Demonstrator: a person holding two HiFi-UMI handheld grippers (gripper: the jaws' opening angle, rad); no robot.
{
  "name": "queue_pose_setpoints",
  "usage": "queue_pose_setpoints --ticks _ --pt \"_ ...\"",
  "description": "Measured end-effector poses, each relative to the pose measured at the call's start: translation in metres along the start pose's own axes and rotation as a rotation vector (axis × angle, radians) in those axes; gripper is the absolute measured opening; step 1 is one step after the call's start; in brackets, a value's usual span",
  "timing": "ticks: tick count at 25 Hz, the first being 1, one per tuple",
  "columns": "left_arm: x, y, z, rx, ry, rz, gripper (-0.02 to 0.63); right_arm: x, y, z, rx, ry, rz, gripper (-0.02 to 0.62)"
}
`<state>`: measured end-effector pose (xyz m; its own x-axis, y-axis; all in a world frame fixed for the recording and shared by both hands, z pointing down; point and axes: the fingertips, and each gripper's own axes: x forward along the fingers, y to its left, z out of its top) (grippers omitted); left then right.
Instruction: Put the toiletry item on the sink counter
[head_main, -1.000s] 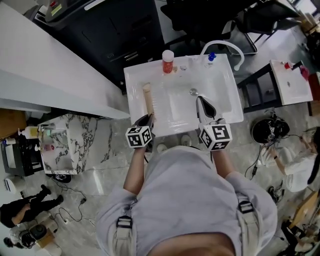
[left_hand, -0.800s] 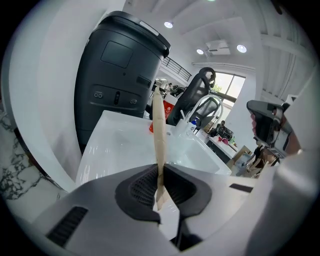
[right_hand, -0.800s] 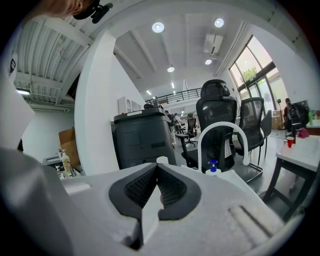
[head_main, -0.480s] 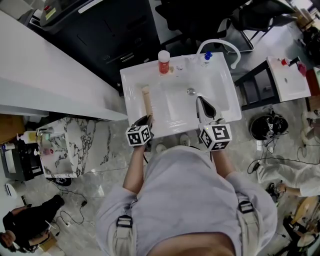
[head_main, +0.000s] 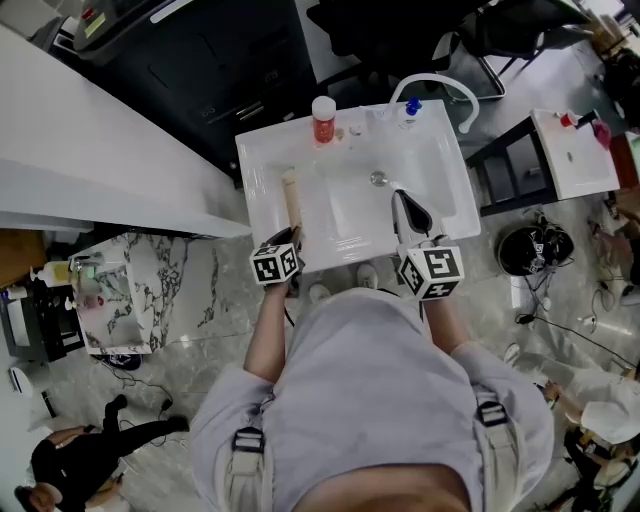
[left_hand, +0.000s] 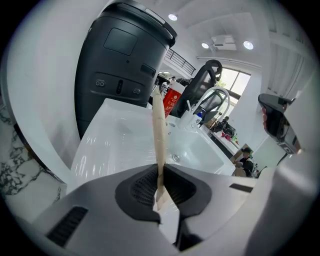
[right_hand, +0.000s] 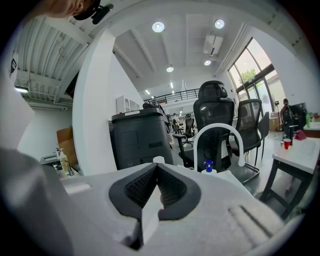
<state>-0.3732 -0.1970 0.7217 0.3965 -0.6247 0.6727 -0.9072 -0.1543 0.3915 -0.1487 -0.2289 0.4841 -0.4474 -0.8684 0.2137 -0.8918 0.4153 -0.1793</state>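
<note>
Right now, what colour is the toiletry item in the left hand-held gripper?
Pale beige, no pattern visible; the toiletry item shows best in the left gripper view.

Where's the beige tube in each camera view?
Head view: tube left of centre, in the upper half.
Left gripper view: tube at centre, rising from between the jaws.
Right gripper view: not in it.
Shared landmark: white faucet.

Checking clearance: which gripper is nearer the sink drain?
Right. The right gripper is just on the person's side of the drain. The left gripper, holding the beige tube, is farther off, at the left of the sink counter.
</note>
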Motion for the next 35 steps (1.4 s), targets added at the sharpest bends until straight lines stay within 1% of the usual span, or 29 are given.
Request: queue_pose_setpoints --ticks 9,13,18,21,22,23,24,26,30,35 --pt "0.011 0.005 -0.010 -0.054 0.041 -0.001 0.031 -0.004 -0.008 0.001 0.001 0.002 -0.016 0.005" --pt "0.018 0.011 -0.016 -0.063 0.067 0.013 0.031 -0.004 -0.010 0.000 -0.001 0.007 -0.018 0.005" --pt "0.024 0.013 -0.025 -0.088 0.091 0.004 0.032 -0.004 -0.010 0.000 -0.008 0.010 -0.016 0.005" --pt "0.023 0.012 -0.025 -0.074 0.087 -0.001 0.036 -0.003 -0.009 0.000 -0.008 0.012 -0.013 0.005" --pt "0.023 0.012 -0.024 -0.062 0.084 0.002 0.072 -0.002 -0.009 -0.001 -0.009 0.014 -0.011 0.005" --pt "0.022 0.013 -0.024 -0.049 0.082 0.012 0.135 -0.002 -0.008 -0.001 -0.010 0.016 -0.009 0.005" --pt "0.021 0.015 -0.023 -0.041 0.080 0.027 0.146 -0.001 -0.007 -0.001 -0.010 0.017 -0.007 0.005" --pt "0.019 0.017 -0.021 -0.045 0.072 0.044 0.146 -0.001 -0.005 -0.001 -0.010 0.019 -0.002 0.005" --pt "0.015 0.018 -0.017 -0.059 0.055 0.048 0.146 0.000 -0.004 -0.001 -0.010 0.019 0.005 0.005" --pt "0.003 0.011 -0.002 -0.050 0.007 0.055 0.146 0.000 -0.003 0.000 -0.009 0.017 0.012 0.005"
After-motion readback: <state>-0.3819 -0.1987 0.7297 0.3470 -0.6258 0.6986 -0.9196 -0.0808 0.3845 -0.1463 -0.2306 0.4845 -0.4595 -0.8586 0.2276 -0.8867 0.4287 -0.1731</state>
